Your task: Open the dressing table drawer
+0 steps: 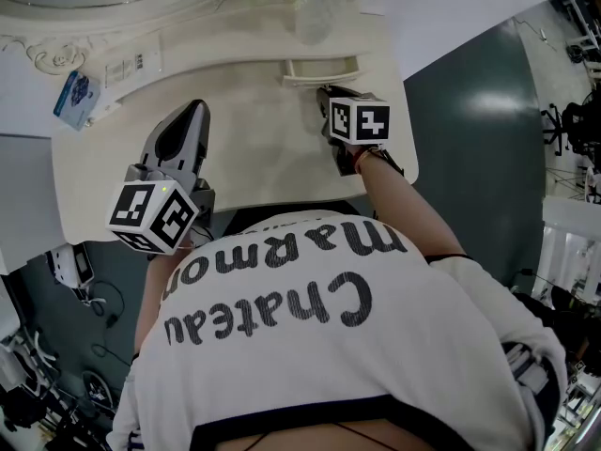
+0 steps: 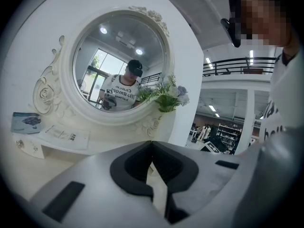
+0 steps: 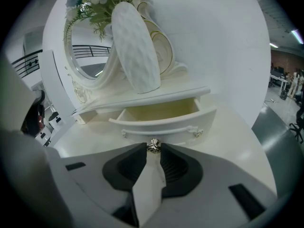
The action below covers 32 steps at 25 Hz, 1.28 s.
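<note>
The small cream drawer [image 1: 324, 69] under the dressing table's raised shelf stands pulled out, its empty inside [image 3: 161, 110] showing. My right gripper [image 3: 153, 147] is shut on the drawer's silver knob [image 3: 153, 145], with a black pad against each side of it. In the head view the right gripper [image 1: 325, 92] reaches the drawer's front from the near side. My left gripper [image 1: 192, 109] hovers over the table top to the left, well apart from the drawer. In the left gripper view the left gripper [image 2: 152, 144] has its tips together and holds nothing.
A white ribbed vase [image 3: 135, 46] with flowers stands on the shelf just above the drawer. The round ornate mirror [image 2: 121, 65] rises behind the cream table top [image 1: 254, 148]. A blue card [image 1: 75, 97] lies at the back left. Grey floor lies to the table's right.
</note>
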Each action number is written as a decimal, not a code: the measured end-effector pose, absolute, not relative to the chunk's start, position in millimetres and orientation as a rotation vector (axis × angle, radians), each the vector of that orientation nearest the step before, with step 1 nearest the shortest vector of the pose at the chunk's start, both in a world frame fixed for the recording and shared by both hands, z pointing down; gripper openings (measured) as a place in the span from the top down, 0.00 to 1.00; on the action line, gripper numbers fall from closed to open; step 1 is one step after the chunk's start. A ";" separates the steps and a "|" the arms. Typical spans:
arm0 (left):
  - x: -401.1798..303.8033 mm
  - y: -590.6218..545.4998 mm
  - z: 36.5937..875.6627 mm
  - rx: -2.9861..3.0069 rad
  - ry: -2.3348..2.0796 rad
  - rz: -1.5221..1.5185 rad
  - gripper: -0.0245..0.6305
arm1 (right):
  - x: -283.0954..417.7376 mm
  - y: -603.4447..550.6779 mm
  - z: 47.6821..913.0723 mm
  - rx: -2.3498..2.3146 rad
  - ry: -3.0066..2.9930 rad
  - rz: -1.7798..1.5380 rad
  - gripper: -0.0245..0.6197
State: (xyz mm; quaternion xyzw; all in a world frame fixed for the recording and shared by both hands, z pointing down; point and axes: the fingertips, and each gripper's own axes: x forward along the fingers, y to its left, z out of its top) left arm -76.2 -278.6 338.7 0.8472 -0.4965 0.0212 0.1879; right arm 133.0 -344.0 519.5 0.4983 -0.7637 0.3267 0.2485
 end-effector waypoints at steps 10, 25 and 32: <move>-75.2 -275.1 339.7 2.387 -1.384 0.060 0.93 | 133.9 -338.4 519.4 1.364 -2.074 0.891 0.80; -78.9 -272.6 337.3 2.405 -1.376 0.054 0.93 | 134.4 -330.0 521.0 1.401 -2.060 0.897 0.80; -75.7 -272.6 336.7 2.422 -1.356 0.063 0.93 | 134.4 -326.4 521.2 1.411 -2.058 0.898 0.80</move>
